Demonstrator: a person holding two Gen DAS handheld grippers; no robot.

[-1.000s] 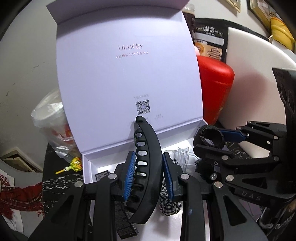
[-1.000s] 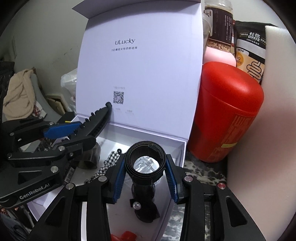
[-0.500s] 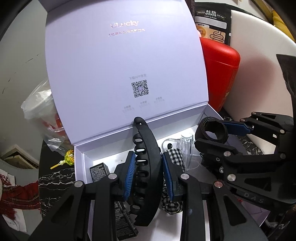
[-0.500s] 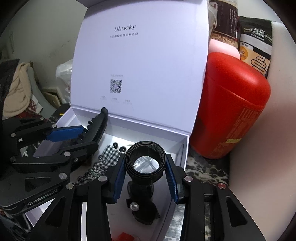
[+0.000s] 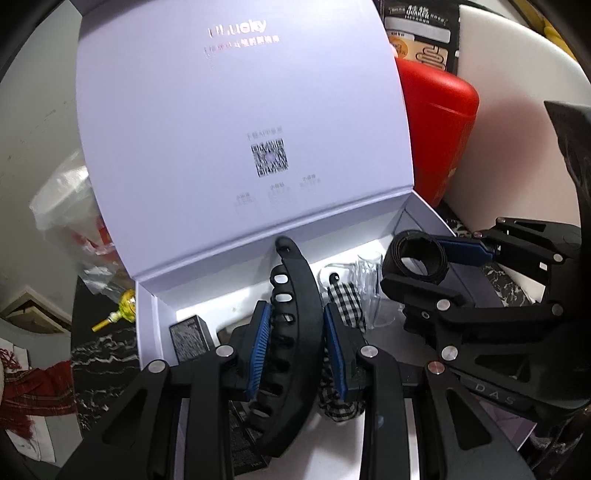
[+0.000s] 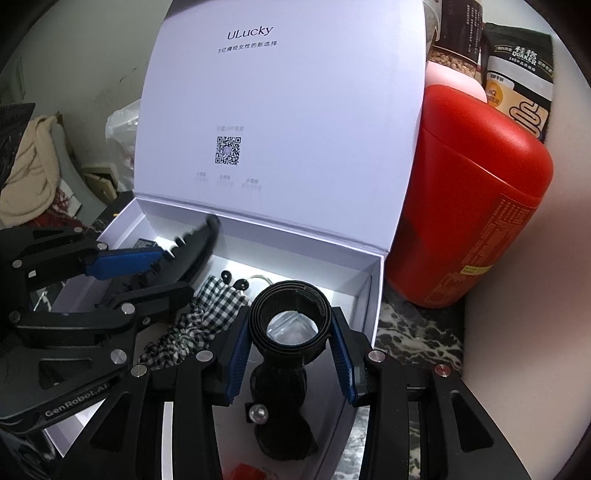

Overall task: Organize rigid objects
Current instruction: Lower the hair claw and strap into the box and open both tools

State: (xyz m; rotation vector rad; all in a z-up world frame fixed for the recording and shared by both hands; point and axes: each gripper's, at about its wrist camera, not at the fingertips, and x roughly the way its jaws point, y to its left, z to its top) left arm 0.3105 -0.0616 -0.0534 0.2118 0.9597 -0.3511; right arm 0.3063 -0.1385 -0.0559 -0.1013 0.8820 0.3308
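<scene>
A white box (image 5: 155,314) (image 6: 373,295) stands with its lid (image 5: 240,129) (image 6: 280,122) upright. My left gripper (image 5: 295,328) (image 6: 155,258) is shut on a long black hair claw clip (image 5: 291,332) (image 6: 195,243) and holds it over the box's left part. My right gripper (image 6: 290,336) (image 5: 428,258) is shut on a black ring-topped mount (image 6: 290,325) (image 5: 421,254) over the box's right part. Inside lie a black-and-white checked cloth (image 5: 347,306) (image 6: 207,310), a clear plastic piece (image 5: 369,280) and a small dark box (image 5: 190,338).
A red canister (image 6: 469,206) (image 5: 439,110) stands right of the box, against a white wall panel (image 6: 524,332). Behind it are a dark oats bag (image 6: 517,70) and a jar (image 6: 454,33). A crumpled plastic bag (image 5: 70,221) and a yellow lollipop (image 5: 123,304) lie left of the box.
Both grippers have sunk toward the box with their loads, so the box's inside shows more fully. Neither grip has altered.
</scene>
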